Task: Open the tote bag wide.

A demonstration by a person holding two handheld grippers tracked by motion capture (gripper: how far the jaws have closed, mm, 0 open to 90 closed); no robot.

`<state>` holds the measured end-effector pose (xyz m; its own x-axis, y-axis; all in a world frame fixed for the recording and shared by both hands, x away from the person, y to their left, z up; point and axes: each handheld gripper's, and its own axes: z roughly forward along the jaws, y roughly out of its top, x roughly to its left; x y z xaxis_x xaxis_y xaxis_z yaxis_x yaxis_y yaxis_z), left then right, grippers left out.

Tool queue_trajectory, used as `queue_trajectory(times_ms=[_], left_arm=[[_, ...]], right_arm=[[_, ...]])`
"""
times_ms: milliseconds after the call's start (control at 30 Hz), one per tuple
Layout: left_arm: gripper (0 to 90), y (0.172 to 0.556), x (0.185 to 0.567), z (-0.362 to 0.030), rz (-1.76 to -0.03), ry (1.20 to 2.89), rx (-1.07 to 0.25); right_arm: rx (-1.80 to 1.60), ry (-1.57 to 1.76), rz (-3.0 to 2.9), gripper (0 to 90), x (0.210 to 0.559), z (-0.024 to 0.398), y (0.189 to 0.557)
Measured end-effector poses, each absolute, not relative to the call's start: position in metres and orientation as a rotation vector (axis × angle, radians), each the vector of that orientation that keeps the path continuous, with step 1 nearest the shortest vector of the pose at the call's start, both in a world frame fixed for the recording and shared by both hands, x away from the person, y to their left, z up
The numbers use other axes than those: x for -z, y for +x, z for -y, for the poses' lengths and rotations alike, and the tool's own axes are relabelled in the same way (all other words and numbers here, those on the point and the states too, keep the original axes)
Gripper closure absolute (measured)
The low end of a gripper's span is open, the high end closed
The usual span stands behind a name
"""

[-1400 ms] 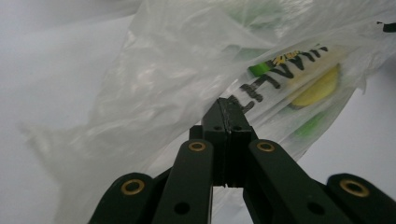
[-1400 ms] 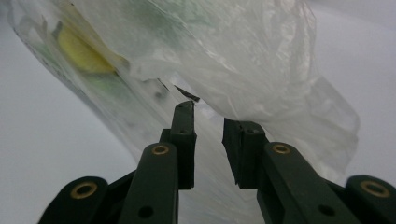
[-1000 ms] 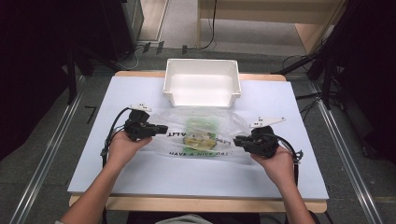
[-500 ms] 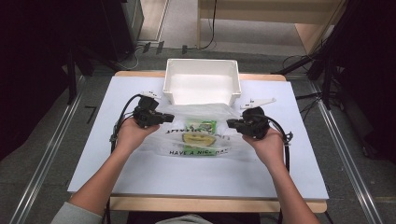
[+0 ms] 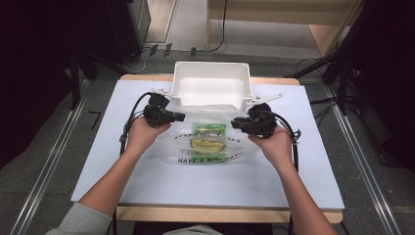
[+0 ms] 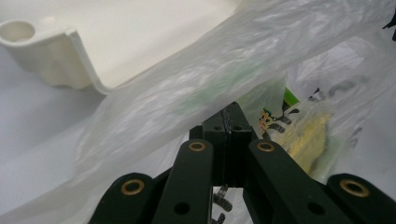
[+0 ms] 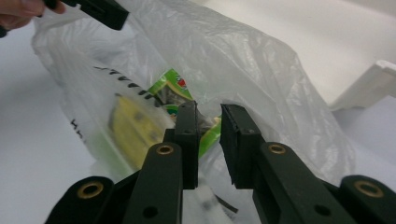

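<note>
Honestly sketchy | plastic bag [image 5: 208, 139] sat just in front of white bin [image 5: 211, 88] | left gripper [image 6: 229, 122] pinched bag film tight | right gripper [image 7: 208, 122] jaws had just been opening, bag between them | right corner could've slipped, spilling the snack packet [image 5: 209, 129]

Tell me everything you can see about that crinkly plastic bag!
The plastic bag is thin, see-through and wrinkled, with black letters printed on it. Inside are a green packet and something yellow. It sits on the white table, its far edge against the white bin. The left claw is pinched shut on one side. The right claw has just been opening, with film between its jaws.
</note>
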<state>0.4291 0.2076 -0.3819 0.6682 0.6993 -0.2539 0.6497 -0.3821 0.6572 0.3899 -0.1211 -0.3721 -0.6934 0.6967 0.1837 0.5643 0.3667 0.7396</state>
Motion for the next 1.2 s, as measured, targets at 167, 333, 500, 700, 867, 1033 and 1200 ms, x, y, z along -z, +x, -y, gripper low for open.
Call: queue_trajectory(times_ms=[167, 333, 500, 700, 867, 1033, 1200], left_arm=[[90.0, 0.427, 0.376, -0.203, -1.016, 2.124, -0.073], [90.0, 0.427, 0.374, -0.21, -1.028, 2.13, -0.08], [90.0, 0.428, 0.374, -0.211, -1.039, 2.115, -0.072], [90.0, 0.431, 0.374, -0.198, -1.015, 2.142, -0.09], [90.0, 0.436, 0.377, -0.199, -1.019, 2.138, -0.102], [90.0, 0.444, 0.383, -0.208, -1.027, 2.116, -0.093], [90.0, 0.452, 0.394, -0.213, -1.061, 2.12, -0.093]], right_arm=[[-1.249, 1.099, -2.501, 68.7, 0.361, 0.114, 0.379], [-1.229, 1.098, -2.487, 70.2, 0.35, 0.123, 0.369], [-1.277, 1.102, -2.467, 85.1, 0.34, 0.13, 0.365], [-1.274, 1.024, -2.516, 88.9, 0.35, 0.098, 0.374], [-1.219, 1.101, -2.486, 90.0, 0.37, 0.094, 0.4], [-1.21, 1.182, -2.454, 89.9, 0.387, 0.103, 0.425], [-1.163, 1.226, -2.445, 89.9, 0.404, 0.107, 0.443]])
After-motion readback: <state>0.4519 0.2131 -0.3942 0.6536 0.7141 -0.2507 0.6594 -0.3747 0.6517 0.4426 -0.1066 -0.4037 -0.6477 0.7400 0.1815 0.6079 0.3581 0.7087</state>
